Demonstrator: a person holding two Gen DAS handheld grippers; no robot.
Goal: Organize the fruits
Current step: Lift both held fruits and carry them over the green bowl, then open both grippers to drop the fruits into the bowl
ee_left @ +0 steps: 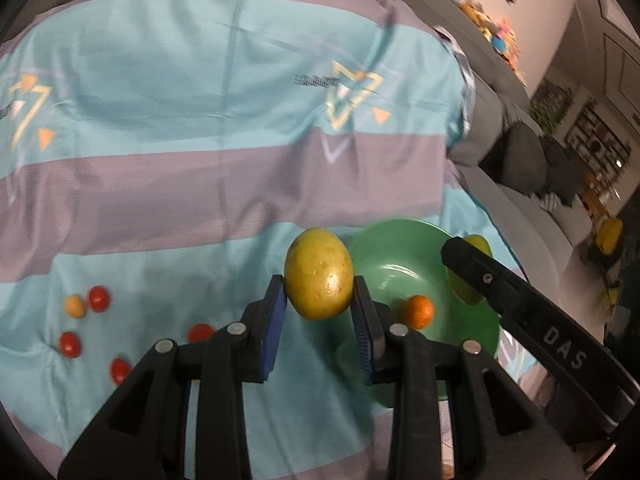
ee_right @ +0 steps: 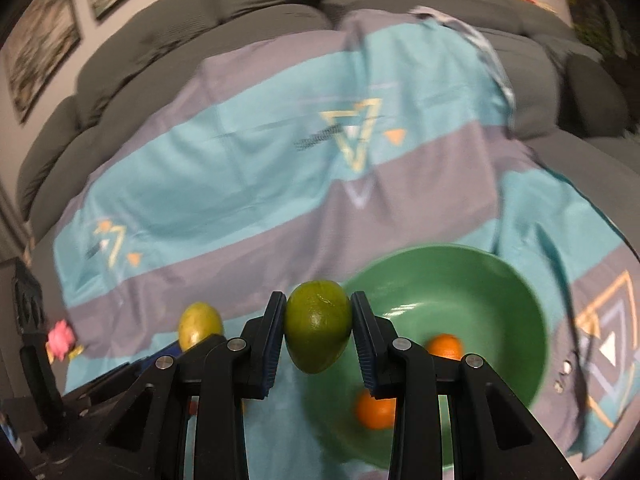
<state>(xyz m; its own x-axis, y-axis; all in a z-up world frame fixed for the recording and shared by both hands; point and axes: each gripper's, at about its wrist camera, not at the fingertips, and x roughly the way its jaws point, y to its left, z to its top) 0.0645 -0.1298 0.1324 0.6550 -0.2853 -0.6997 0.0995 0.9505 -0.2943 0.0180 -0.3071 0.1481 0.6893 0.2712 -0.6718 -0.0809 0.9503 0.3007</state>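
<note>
My left gripper (ee_left: pixel 319 292) is shut on a yellow lemon (ee_left: pixel 319 274) and holds it above the cloth, just left of the green bowl (ee_left: pixel 400 248). My right gripper (ee_right: pixel 319 334) is shut on a green lime (ee_right: pixel 318 326) at the bowl's (ee_right: pixel 500 280) left rim. In the right wrist view two oranges (ee_right: pixel 374 410) (ee_right: pixel 444 346) lie in the bowl; one orange (ee_left: pixel 418 311) shows in the left wrist view. The right gripper with its lime (ee_left: pixel 472 272) reaches over the bowl in the left wrist view. The lemon (ee_right: pixel 199 324) shows at left in the right wrist view.
Several small red fruits (ee_left: pixel 98 298) and one small yellow one (ee_left: pixel 75 306) lie on the striped teal and grey cloth (ee_left: pixel 200 100) to the left. A grey sofa (ee_right: pixel 200 12) runs behind the cloth. A pink object (ee_right: pixel 60 338) sits at the far left.
</note>
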